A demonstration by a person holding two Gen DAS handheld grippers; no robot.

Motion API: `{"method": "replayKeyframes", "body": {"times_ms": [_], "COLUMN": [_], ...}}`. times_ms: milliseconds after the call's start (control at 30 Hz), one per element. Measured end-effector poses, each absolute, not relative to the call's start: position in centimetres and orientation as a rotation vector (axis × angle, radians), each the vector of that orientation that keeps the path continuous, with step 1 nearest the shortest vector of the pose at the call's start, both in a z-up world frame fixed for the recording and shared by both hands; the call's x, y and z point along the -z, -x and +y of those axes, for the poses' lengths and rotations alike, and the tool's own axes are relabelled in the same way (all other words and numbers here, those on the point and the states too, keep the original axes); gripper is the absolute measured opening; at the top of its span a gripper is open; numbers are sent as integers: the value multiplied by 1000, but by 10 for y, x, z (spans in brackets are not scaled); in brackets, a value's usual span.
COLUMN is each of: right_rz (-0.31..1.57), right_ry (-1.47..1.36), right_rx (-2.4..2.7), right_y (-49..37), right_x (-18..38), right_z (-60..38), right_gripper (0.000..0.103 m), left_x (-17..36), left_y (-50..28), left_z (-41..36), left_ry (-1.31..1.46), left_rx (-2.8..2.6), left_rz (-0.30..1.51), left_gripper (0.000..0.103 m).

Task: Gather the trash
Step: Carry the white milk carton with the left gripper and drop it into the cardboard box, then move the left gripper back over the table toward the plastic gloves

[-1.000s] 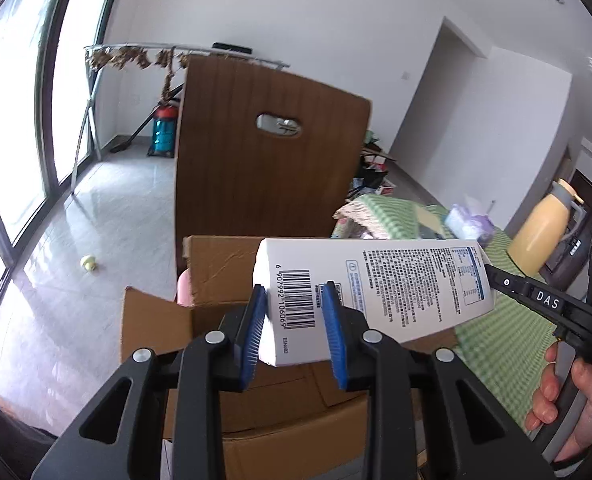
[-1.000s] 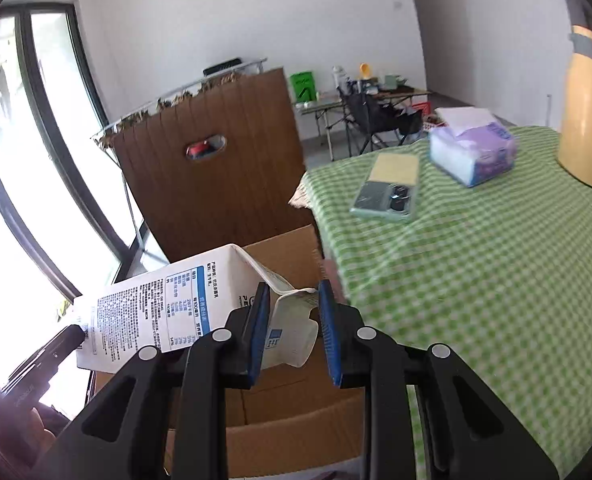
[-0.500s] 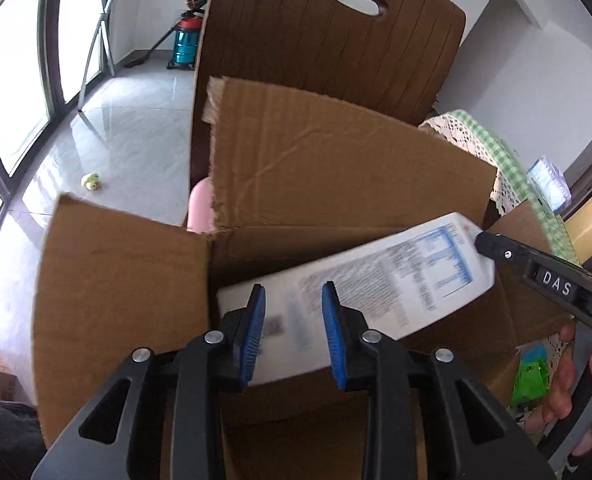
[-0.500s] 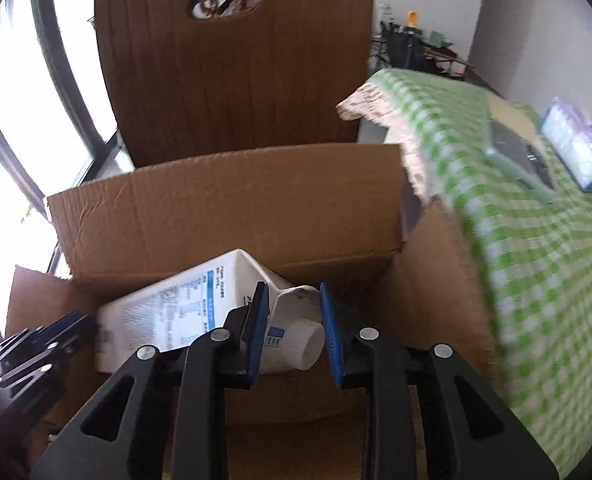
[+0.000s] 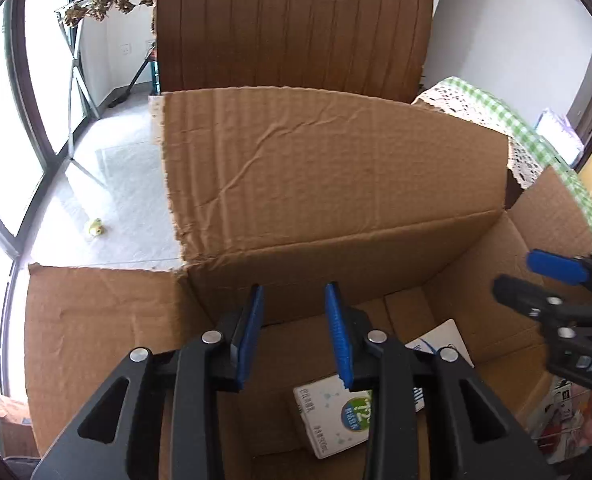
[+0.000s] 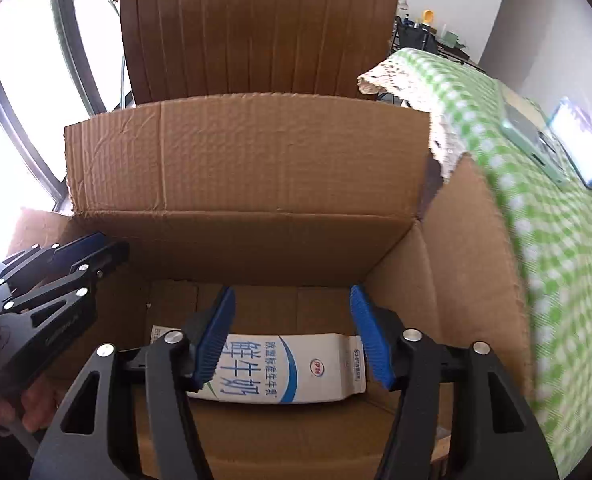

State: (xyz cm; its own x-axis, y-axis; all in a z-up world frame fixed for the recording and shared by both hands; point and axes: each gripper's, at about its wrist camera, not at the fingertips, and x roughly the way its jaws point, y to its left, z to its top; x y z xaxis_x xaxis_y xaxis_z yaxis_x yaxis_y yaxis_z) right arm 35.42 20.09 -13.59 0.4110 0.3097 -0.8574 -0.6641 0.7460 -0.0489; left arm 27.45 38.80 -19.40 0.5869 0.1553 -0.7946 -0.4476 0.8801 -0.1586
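A white and blue milk carton (image 6: 296,368) lies on its side on the floor of an open cardboard box (image 6: 247,184). Seen from the left wrist, the same carton (image 5: 336,420) shows below the fingers, inside the cardboard box (image 5: 336,168). My left gripper (image 5: 293,328) hangs over the box, jaws opening, nothing between them. My right gripper (image 6: 291,336) is also above the box with jaws opening wide, the carton lying loose beneath them. Each gripper appears at the edge of the other's view: the right gripper (image 5: 536,276), the left gripper (image 6: 95,252).
A brown slatted chair back (image 5: 291,28) stands behind the box. A table with a green checked cloth (image 6: 556,240) is to the right, carrying a phone (image 6: 532,140) and a tissue pack (image 6: 580,148). A printed bag (image 5: 568,420) sits at the box's right. Windows and floor lie left.
Both grippers sank into the box mouth with the carton, then opened. The carton left both grips and now lies on the box floor.
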Motion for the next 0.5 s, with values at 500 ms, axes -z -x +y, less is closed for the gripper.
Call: {"method": "replayKeyframes", "body": {"times_ms": [500], "right_rz": [814], "right_ry": [279], "right_rx": [-654], "right_y": [-319], "right_x": [35], "right_z": [119], "right_gripper": [69], "left_x": [39], "left_y": [-181], "left_z": [311], "left_ry": [283], "left_rx": [-381], "left_rz": [669], "left_gripper": [68]}}
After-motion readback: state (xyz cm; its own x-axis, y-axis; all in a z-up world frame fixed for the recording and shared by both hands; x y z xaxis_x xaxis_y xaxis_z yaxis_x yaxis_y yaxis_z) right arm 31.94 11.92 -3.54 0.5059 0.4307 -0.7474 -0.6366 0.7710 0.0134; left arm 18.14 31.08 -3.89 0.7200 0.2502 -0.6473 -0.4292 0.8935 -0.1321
